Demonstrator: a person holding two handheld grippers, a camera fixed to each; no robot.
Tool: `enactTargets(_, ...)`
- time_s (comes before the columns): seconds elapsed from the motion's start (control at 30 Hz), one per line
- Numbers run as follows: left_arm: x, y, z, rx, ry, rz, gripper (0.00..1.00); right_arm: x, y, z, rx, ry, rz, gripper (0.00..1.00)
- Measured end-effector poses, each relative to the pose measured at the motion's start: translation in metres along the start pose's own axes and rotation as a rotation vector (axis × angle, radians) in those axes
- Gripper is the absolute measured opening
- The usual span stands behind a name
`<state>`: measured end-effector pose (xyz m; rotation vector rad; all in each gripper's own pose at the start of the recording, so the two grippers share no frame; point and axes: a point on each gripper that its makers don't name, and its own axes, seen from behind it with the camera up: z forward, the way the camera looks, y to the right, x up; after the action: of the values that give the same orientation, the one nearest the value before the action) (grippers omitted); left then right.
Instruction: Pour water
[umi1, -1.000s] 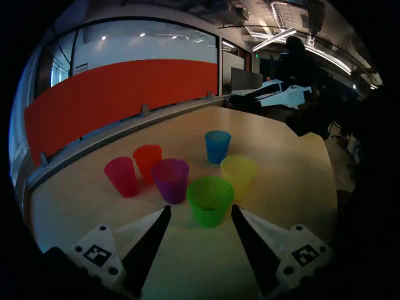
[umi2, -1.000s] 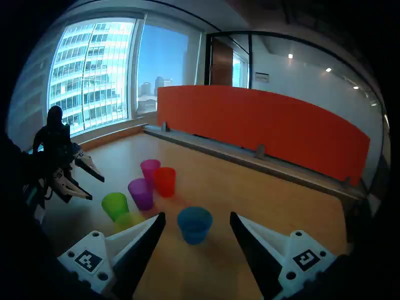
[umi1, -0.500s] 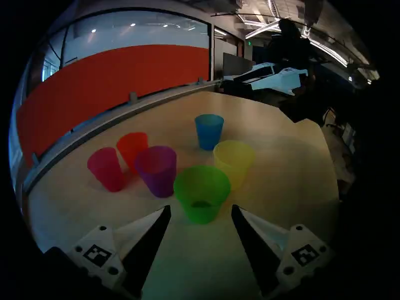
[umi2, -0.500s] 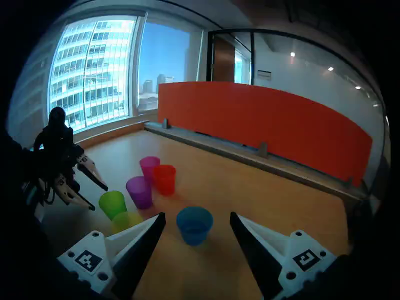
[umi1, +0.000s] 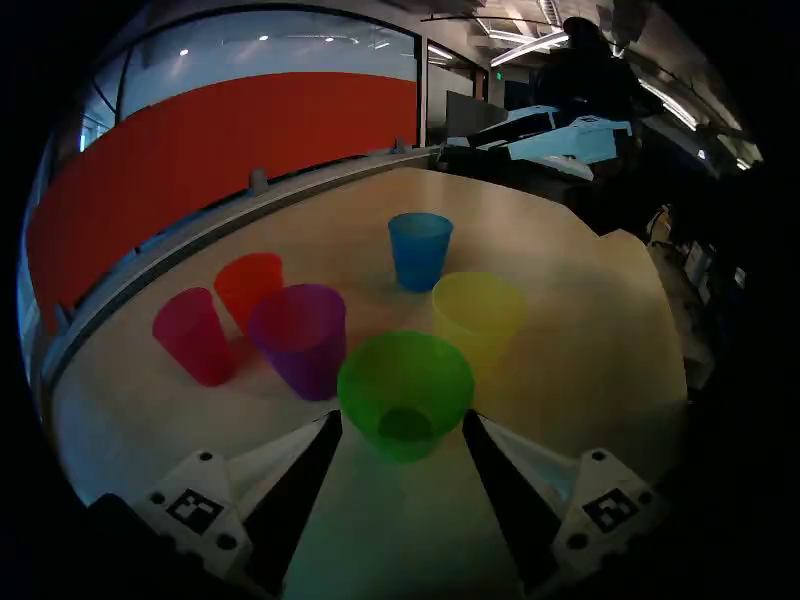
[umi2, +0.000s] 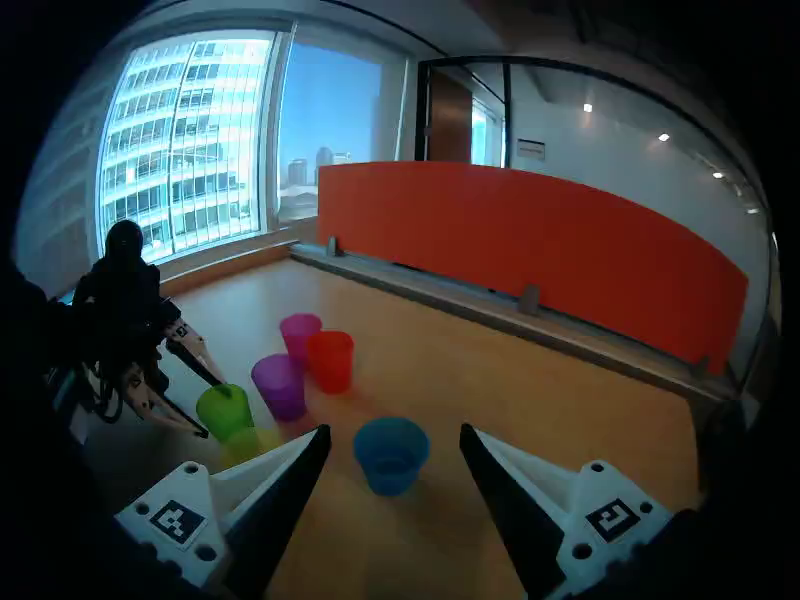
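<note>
Since a second ago our left claw (umi1: 400, 432) has moved in on the green cup (umi1: 405, 385), which now stands low in the centre of the left gripper view, between the wide-spread fingers; we cannot tell whether they touch it. Our right claw (umi2: 393, 432) is wide open and grips nothing, with the blue cup (umi2: 390, 455) on the counter (umi2: 560, 400) just ahead of its tips at lower centre. Just behind the green cup stand the purple cup (umi1: 300, 338) and the yellow cup (umi1: 478, 315).
</note>
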<state>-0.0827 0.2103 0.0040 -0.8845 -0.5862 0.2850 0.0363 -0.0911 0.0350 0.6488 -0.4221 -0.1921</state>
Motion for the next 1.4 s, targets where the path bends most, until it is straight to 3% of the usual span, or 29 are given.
enactTargets(0.8,0.010,-0.001,0.023,0.008,0.001,0.008,0.90,-0.002,0.001,0.003,0.001,-0.004,0.004,1.00)
enactTargets(1.4,0.012,-0.003,0.021,0.031,0.003,0.021,0.86,-0.002,0.000,0.001,-0.003,-0.001,0.001,1.00)
